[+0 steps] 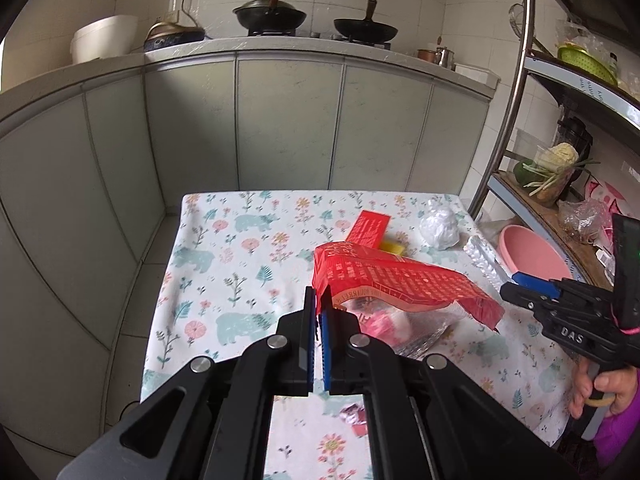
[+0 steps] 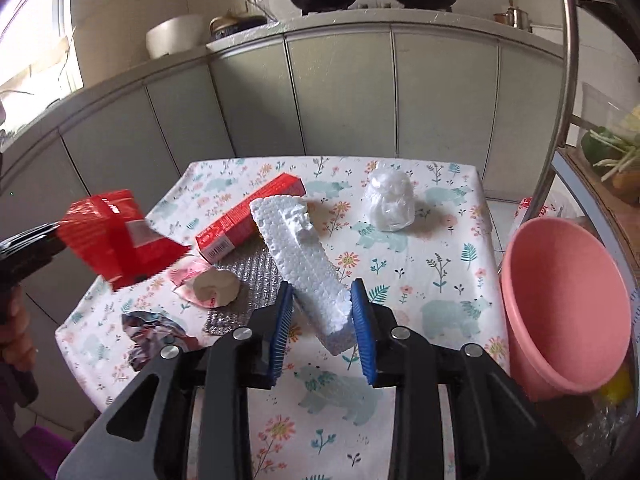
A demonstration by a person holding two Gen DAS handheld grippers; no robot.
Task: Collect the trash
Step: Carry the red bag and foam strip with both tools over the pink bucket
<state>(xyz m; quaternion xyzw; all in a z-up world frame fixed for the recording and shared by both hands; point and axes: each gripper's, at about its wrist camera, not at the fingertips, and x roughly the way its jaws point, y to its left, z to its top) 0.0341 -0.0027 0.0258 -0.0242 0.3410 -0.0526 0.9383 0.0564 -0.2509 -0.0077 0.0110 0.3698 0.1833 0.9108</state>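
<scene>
The left gripper (image 1: pixel 319 312) is clamped shut on the edge of a red snack bag (image 1: pixel 384 276), which hangs open and lifted clear of the worktop (image 1: pixel 224 248). The right gripper (image 2: pixel 320 320) has its blue pads pressed on the near end of a white foam block (image 2: pixel 304 248), whose far end rises over the clutter. Just left of the foam lie a silver bubble-wrap sheet (image 2: pixel 248 280), a half-peeled round wrapper (image 2: pixel 208 286) and a red carton (image 2: pixel 250 216); a crumpled foil wrapper (image 2: pixel 152 328) sits nearer, and a wad of clear plastic (image 2: pixel 390 200) lies farther right. A pink bin (image 2: pixel 560 304) stands off the right edge of the worktop and appears empty in what shows of it. The collecting looks barely begun: two pieces are in hand, none visibly binned, and at least five remain.
</scene>
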